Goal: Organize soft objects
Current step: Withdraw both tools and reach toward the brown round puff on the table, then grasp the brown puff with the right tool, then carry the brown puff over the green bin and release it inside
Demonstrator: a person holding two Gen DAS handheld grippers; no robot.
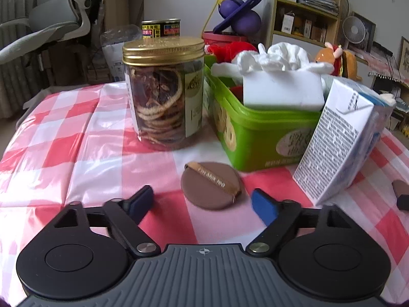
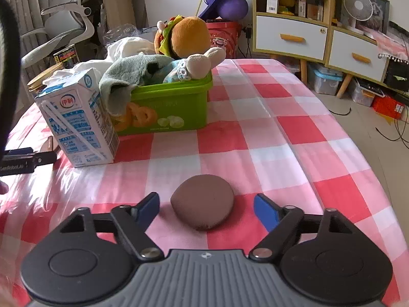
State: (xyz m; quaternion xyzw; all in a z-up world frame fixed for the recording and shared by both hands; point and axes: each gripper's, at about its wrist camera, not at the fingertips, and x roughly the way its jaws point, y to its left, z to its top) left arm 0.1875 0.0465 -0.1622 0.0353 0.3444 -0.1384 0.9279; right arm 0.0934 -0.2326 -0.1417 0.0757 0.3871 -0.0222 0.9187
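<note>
Left gripper and right gripper are gaping wide, empty, each facing a brown puff; milk carton is crowding the green tub at two o'clock.

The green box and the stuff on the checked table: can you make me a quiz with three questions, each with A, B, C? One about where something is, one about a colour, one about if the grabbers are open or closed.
1. Where is the milk carton?
A. Inside the green box
B. On the table beside the green box
C. On the shelf

2. What colour is the lid of the jar?
A. Gold
B. Blue
C. Black

3. How are the two hand-held grippers?
A. Both shut on a puff
B. One open, one shut
C. Both open, holding nothing

Answers:
1 B: the carton stands on the checked tablecloth next to the green box.
2 A: the screw lid shines gold.
3 C: the left hand-held gripper is spread around the brown puff with a strap, and the right hand-held gripper around the plain brown puff, neither squeezing.
</note>
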